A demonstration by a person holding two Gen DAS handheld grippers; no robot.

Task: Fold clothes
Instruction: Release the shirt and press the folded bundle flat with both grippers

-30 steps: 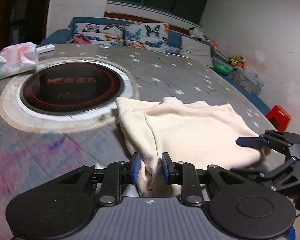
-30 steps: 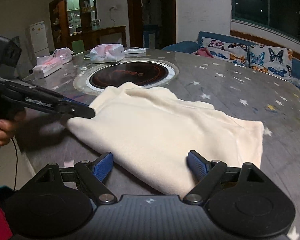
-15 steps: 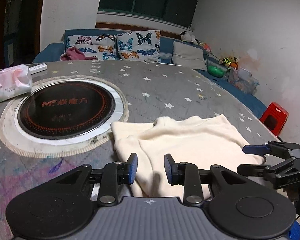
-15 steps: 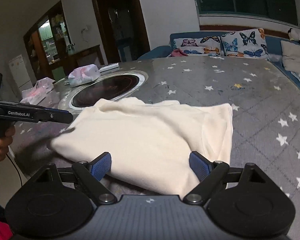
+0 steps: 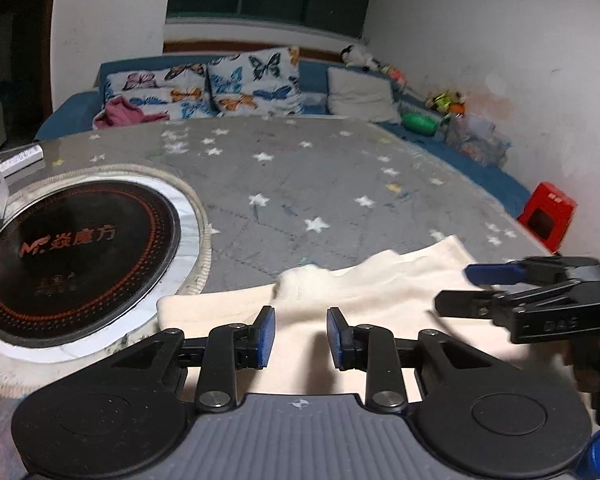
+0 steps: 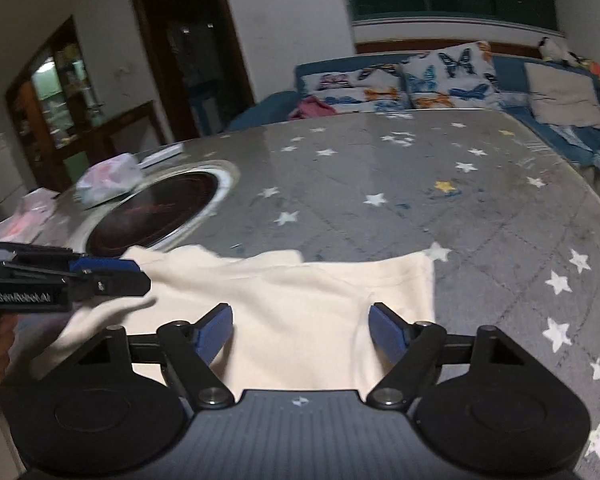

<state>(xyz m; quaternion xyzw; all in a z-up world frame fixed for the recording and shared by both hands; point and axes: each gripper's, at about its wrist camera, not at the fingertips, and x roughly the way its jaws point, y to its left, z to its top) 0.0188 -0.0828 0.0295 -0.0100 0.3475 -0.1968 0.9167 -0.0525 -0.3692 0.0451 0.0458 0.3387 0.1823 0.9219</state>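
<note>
A folded cream garment (image 5: 364, 296) lies on the grey star-patterned table (image 5: 300, 176), near its front edge; it also shows in the right wrist view (image 6: 300, 300). My left gripper (image 5: 301, 336) is open and empty, raised above the garment's near edge. My right gripper (image 6: 302, 330) is open wide and empty, raised over the garment's right part. The right gripper shows in the left wrist view (image 5: 460, 286) at the right; the left gripper shows in the right wrist view (image 6: 140, 276) at the left.
A round black induction cooker (image 5: 68, 260) is set into the table left of the garment. Tissue packs (image 6: 108, 178) and a remote (image 5: 20, 158) lie at the far left. A blue sofa with butterfly cushions (image 5: 236, 84) stands behind the table. A red stool (image 5: 546, 216) stands at the right.
My left gripper let go of the garment's edge, opened and drew up and back. My right gripper also drew back. The garment stays flat on the table.
</note>
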